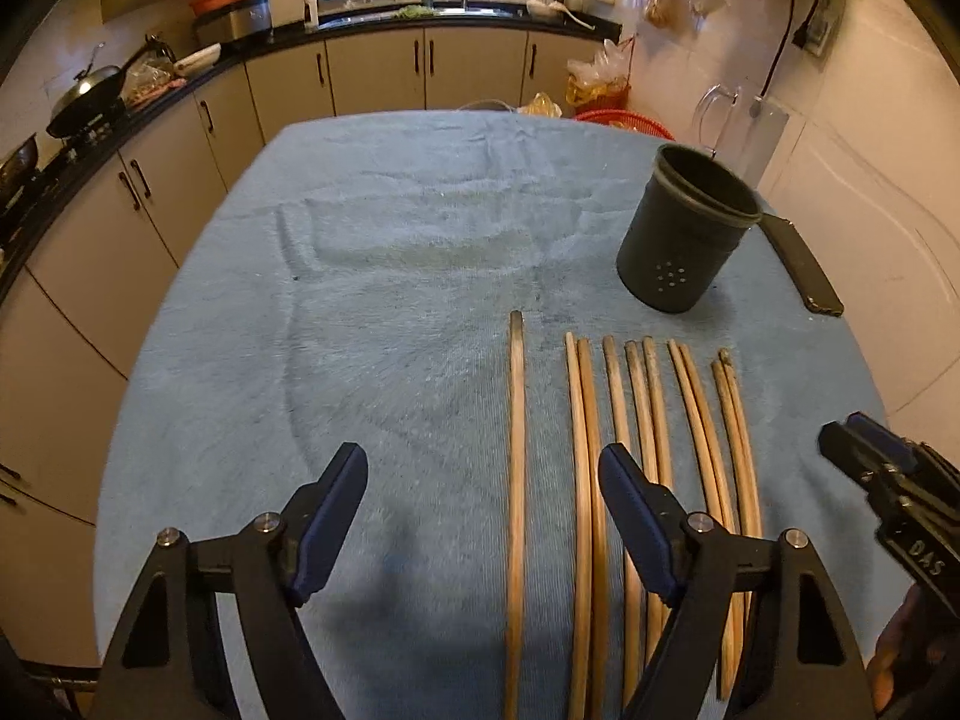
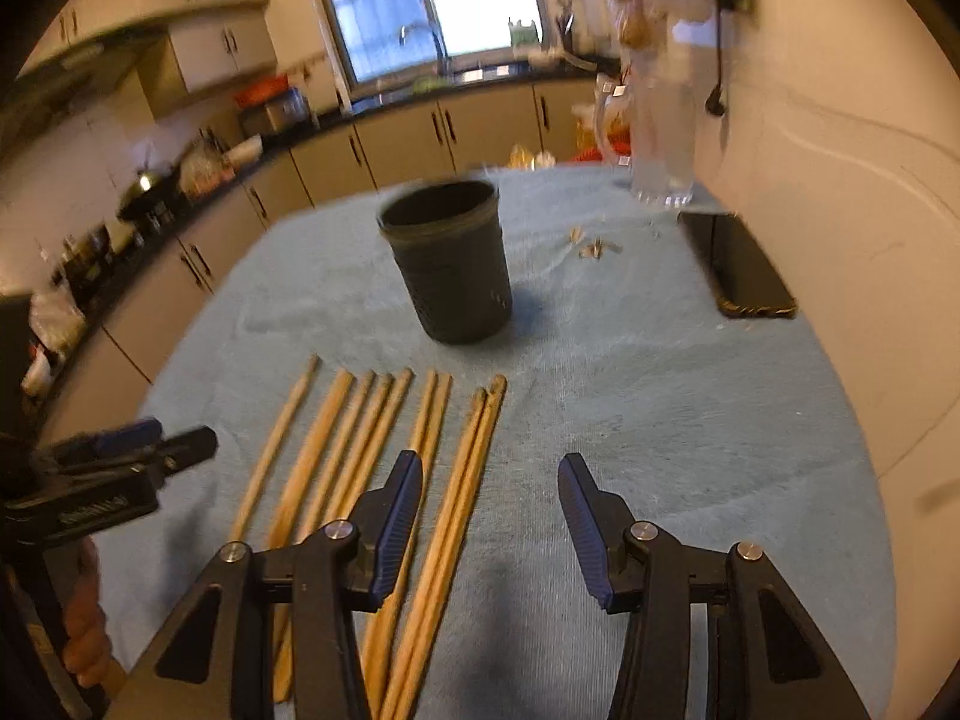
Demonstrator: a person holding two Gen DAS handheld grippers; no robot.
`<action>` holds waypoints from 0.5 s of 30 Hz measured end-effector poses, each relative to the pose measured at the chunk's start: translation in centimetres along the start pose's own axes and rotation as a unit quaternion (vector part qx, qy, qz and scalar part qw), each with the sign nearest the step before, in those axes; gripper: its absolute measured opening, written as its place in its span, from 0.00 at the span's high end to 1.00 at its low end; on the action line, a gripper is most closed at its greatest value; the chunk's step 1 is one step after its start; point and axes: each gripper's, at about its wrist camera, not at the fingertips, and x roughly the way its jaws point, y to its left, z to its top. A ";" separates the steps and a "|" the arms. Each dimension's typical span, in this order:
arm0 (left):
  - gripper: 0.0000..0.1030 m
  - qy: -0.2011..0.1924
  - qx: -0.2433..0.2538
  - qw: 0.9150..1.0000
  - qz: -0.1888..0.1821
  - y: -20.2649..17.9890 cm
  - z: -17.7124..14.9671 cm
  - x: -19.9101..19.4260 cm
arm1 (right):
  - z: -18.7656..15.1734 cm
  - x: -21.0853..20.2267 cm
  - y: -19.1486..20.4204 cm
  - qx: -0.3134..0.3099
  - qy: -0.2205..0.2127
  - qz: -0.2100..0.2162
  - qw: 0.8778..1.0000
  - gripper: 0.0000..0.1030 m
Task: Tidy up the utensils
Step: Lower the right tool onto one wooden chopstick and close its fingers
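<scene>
Black-and-blue left gripper [image 1: 483, 480] spread wide above the towel, nothing pinched; lone wooden chopstick [image 1: 516, 450] lying between its fingers, apart from both pads. Right gripper [image 2: 489, 492] likewise parted, gripping nothing, rightmost chopstick pair [image 2: 465, 492] running between its fingers on the blue towel [image 1: 372, 312]. Remaining chopsticks [image 2: 336, 450] just left of that gripper, side by side. Beyond the tips, upright dark utensil holder [image 2: 447, 258], apart from them. Further right, a black phone [image 2: 741, 264].
</scene>
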 end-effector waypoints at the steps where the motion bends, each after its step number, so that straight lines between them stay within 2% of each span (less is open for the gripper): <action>1: 0.25 0.003 0.000 1.000 -0.001 0.0 0.2 0.4 | 0.3 0.8 0.0 -0.001 0.006 0.003 1.000 0.50; 2: 0.29 0.006 0.000 1.000 0.000 0.0 0.4 1.0 | 0.5 1.6 0.0 0.001 0.011 0.003 1.000 0.50; 5: 0.32 0.020 -0.002 1.000 -0.006 0.1 1.1 2.3 | 1.4 3.7 -0.2 0.000 0.025 -0.003 1.000 0.54; 7: 0.32 0.025 -0.002 1.000 -0.013 0.2 1.4 2.9 | 1.9 5.0 -0.5 0.006 0.038 -0.003 0.999 0.64; 9: 0.34 0.026 0.003 1.000 -0.013 0.2 1.7 3.5 | 2.2 6.1 -0.7 0.011 0.053 0.006 0.999 0.68; 12: 0.43 0.039 0.007 0.999 -0.015 0.2 2.2 4.5 | 2.4 7.8 -0.9 0.024 0.079 0.029 0.996 0.76; 15: 0.45 0.055 -0.004 0.998 -0.033 0.4 2.7 5.5 | 2.5 8.9 -1.0 0.029 0.090 0.025 0.995 0.80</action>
